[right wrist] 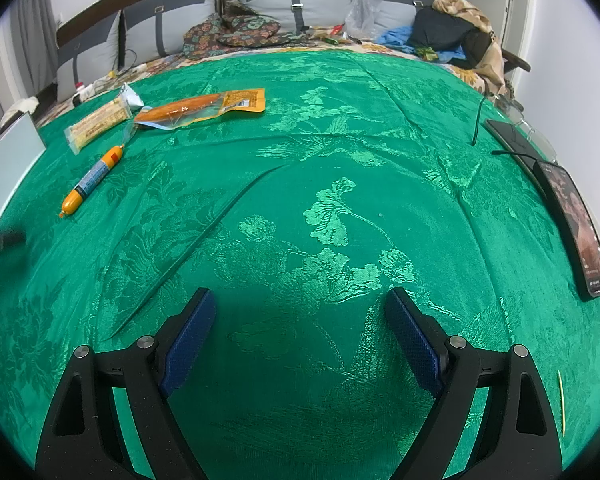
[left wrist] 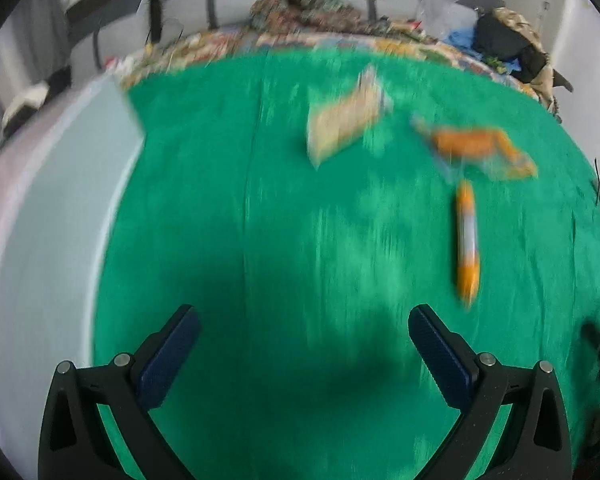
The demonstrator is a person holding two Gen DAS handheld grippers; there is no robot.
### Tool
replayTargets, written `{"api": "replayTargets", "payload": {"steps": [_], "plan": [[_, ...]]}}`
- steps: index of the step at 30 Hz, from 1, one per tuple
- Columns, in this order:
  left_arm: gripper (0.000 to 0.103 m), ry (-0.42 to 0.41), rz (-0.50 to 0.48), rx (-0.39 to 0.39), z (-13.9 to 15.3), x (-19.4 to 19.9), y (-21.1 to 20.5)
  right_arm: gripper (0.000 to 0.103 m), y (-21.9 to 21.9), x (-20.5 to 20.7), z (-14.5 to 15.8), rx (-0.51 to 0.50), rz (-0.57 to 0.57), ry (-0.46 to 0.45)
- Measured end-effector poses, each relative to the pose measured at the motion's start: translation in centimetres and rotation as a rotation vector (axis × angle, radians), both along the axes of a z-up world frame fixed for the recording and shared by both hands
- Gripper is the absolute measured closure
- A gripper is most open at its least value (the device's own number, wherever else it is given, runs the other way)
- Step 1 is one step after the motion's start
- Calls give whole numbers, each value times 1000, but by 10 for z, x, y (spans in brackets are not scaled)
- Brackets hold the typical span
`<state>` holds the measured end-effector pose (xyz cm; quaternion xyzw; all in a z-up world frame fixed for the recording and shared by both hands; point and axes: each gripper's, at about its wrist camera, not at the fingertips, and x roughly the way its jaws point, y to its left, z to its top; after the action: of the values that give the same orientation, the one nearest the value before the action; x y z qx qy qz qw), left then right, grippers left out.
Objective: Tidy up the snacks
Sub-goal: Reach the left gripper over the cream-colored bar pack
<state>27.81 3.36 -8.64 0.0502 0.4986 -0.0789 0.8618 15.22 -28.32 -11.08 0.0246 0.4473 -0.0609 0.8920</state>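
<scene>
Three snacks lie on the green cloth (right wrist: 340,140): a pale biscuit pack (right wrist: 100,120), an orange clear-fronted pouch (right wrist: 204,108) and an orange sausage stick (right wrist: 94,178). The left wrist view is blurred; there the biscuit pack (left wrist: 346,122), the pouch (left wrist: 476,146) and the sausage (left wrist: 467,240) lie ahead and to the right. My left gripper (left wrist: 304,324) is open and empty above the cloth. My right gripper (right wrist: 300,308) is open and empty, far right of the snacks.
A white box (right wrist: 8,160) stands at the cloth's left edge, and shows in the left wrist view (left wrist: 52,220). Two phones (right wrist: 576,224) with a cable lie at the right edge. A toothpick (right wrist: 562,402) lies near right. Pillows and clothes (right wrist: 452,32) are at the back.
</scene>
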Motion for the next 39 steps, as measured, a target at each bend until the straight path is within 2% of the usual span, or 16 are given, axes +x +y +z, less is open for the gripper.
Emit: {"api": "replayTargets", "payload": {"steps": [5,11,13,15,16,18,21,25,29,30,32,33,34,37,38,39], "plan": [[1,-4,-76,84,16,83,-31,13,0,0,0,1,0,0],[2,69,-164,158,-13,143,-73,13,0,0,0,1,0,0],[26,101,-176,125,-22,154,-77,13,0,0,0,1,0,0],[81,131,-169,28,-23,158,-73,13,0,0,0,1,0,0],[87,143,-154,-5,-21,158,-69,13,0,0,0,1,0,0],[89,128,-141,-13,-17,149,-64,13,0,0,0,1,0,0],[89,136,-117,-120,-5,117,-42,13,0,0,0,-1,0,1],[89,192,-78,-313,11,45,2,13,0,1,0,-1,0,1],[88,250,-10,-441,0,-17,41,13,0,0,0,0,0,0],[88,259,7,-449,-6,-29,48,13,0,0,0,0,0,0],[88,256,49,-404,-20,-48,61,13,0,0,0,1,0,0],[84,256,67,-392,-25,-53,65,13,-1,0,0,1,0,0],[82,234,75,-425,-27,-59,71,13,0,0,0,1,1,1],[38,182,131,-476,-24,-67,86,13,-1,0,0,2,1,2],[12,161,161,-447,-21,-69,87,13,-1,0,0,1,1,2],[4,126,194,-398,-17,-72,88,13,-1,0,0,2,1,2]]}}
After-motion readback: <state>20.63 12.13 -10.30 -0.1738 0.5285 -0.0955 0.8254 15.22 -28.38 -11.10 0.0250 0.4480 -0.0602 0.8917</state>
